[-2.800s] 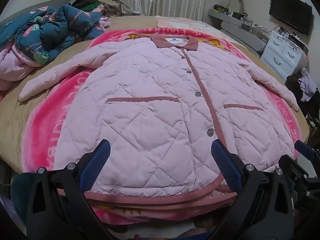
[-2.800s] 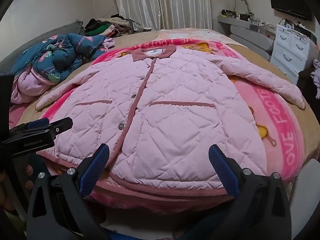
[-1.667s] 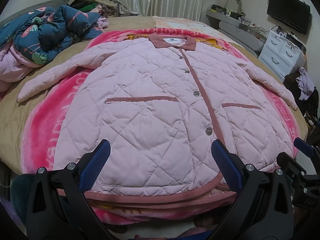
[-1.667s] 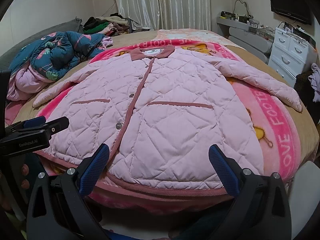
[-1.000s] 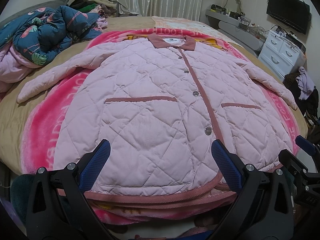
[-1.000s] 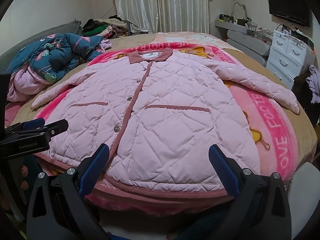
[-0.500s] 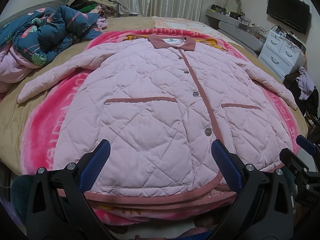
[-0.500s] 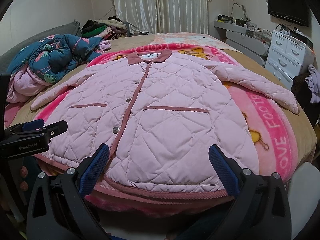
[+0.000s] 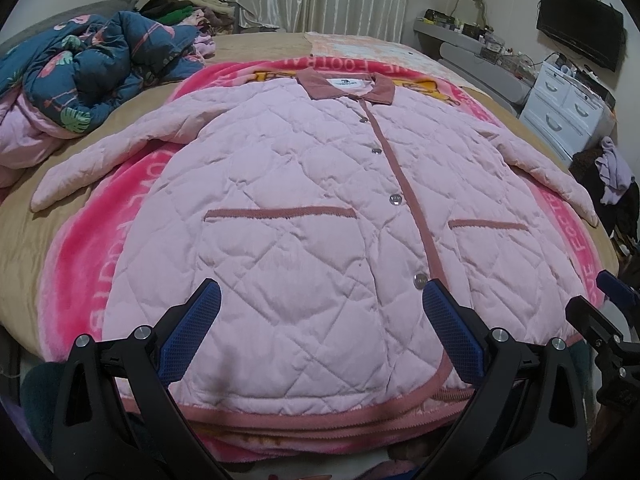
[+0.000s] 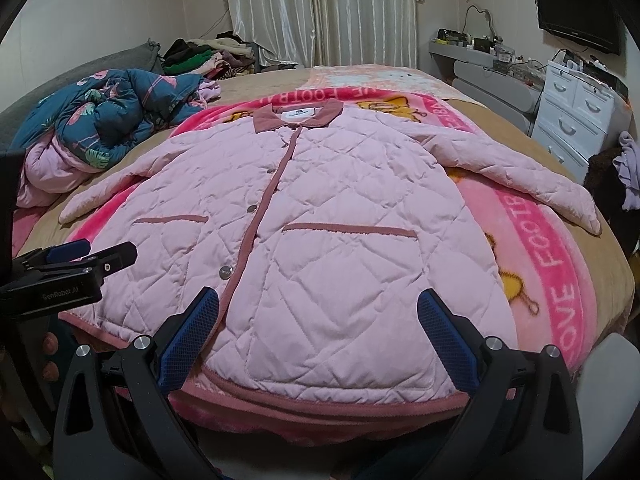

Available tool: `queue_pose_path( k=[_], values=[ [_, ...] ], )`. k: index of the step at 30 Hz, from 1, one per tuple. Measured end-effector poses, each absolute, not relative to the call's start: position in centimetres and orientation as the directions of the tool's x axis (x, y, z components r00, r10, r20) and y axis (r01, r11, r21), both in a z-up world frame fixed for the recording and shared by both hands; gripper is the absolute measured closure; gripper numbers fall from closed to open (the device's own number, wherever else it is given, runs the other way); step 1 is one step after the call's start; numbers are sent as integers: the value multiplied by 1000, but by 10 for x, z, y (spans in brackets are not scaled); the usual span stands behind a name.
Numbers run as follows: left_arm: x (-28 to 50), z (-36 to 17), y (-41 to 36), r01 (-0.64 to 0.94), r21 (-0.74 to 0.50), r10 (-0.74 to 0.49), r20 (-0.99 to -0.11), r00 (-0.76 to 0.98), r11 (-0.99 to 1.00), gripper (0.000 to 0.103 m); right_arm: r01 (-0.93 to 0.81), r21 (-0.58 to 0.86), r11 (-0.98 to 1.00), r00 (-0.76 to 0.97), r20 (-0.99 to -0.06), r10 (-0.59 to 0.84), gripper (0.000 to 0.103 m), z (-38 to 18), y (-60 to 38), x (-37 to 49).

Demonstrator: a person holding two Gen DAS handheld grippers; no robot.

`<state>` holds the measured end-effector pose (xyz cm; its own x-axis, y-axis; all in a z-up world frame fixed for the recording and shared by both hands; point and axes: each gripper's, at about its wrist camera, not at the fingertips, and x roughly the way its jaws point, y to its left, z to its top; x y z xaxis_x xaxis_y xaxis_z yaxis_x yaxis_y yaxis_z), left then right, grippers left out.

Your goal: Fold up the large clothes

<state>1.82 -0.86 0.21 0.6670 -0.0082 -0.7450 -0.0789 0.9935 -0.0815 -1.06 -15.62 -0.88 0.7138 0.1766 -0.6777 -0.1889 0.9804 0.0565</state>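
A large pink quilted jacket point(image 9: 304, 216) point(image 10: 320, 216) lies flat and buttoned on the bed, collar away from me, both sleeves spread out to the sides. My left gripper point(image 9: 320, 320) hovers open over its near hem, left of the button line, holding nothing. My right gripper point(image 10: 316, 320) stands open above the hem on the right half, also empty. Each gripper shows in the other's view: the right gripper point(image 9: 612, 316) at the far right edge, the left gripper point(image 10: 76, 264) at the left edge with a hand below it.
A bright pink printed blanket point(image 9: 80, 240) point(image 10: 552, 248) lies under the jacket on the tan bed. A crumpled dark blue floral quilt point(image 9: 88, 76) and piled clothes sit at the back left. White drawers point(image 10: 576, 116) and a wall TV point(image 9: 580, 40) stand to the right.
Both grippers drew back and rose a little from the hem over the last seconds; the jacket has not moved and both stay open.
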Motion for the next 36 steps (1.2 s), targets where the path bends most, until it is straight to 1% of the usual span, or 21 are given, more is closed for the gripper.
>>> queue_pose_path(
  k=[17,23,29,36],
  values=[
    [68,19,3,-116,-94,7,-748,664,989,8,-173,86,981,709,-680,185,4,14,-169,56],
    [86,28,4,-122,-101,5,-748,663,987,8,-178,122,976,702,-679,213,4,25,-170,80],
    [106,38,4,-129,-105,8,-746,666,986,8,-168,105,980,716,-671,195,4,34,-169,102],
    [132,49,2,-132,-127,-5,-740,673,983,8,-163,120,979,726,-658,201,4,43,-177,128]
  ],
)
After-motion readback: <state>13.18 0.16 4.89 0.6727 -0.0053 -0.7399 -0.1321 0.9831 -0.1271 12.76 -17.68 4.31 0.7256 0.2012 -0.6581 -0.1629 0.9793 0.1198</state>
